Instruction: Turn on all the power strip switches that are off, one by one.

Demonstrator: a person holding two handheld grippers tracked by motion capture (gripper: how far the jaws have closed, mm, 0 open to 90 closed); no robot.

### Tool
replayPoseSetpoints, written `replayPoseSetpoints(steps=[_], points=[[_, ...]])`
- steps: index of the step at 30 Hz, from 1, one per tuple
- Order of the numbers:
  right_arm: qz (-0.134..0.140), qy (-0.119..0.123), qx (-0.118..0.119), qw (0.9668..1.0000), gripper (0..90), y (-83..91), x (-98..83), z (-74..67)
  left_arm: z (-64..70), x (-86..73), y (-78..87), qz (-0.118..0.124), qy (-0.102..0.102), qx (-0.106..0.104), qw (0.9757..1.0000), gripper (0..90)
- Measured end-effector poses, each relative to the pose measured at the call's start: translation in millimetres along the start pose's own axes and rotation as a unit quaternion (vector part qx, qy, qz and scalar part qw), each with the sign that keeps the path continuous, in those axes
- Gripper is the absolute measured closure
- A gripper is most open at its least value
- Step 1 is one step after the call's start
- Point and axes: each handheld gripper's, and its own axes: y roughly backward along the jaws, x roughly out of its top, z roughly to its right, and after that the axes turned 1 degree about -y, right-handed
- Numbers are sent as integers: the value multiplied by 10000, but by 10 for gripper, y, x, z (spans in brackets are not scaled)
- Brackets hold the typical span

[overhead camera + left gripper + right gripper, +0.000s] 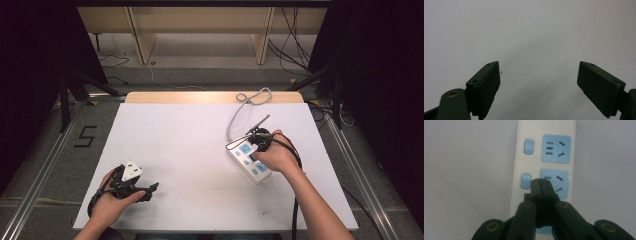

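White plastic power strip (249, 161) lies right of centre on the white table (190, 150), its grey cord (243, 106) looping toward the far edge. Right gripper (540, 181), jaws pressed together with nothing between them, rests its tip on the strip beside a blue switch (525, 181); probably pinning the strip or about to press that switch. Left gripper (537, 75) hovers near the front-left corner, jaws wide, empty, over bare tabletop. Nothing obstructs the strip's blue sockets (556, 149).
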Motion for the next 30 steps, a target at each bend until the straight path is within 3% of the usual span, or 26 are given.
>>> replayPoseSetpoints(steps=[30], points=[[-300, -53, 117, 9995, 900, 20, -165, -12, 3, 0, -1, -18, 10, 3, 10000, 185]])
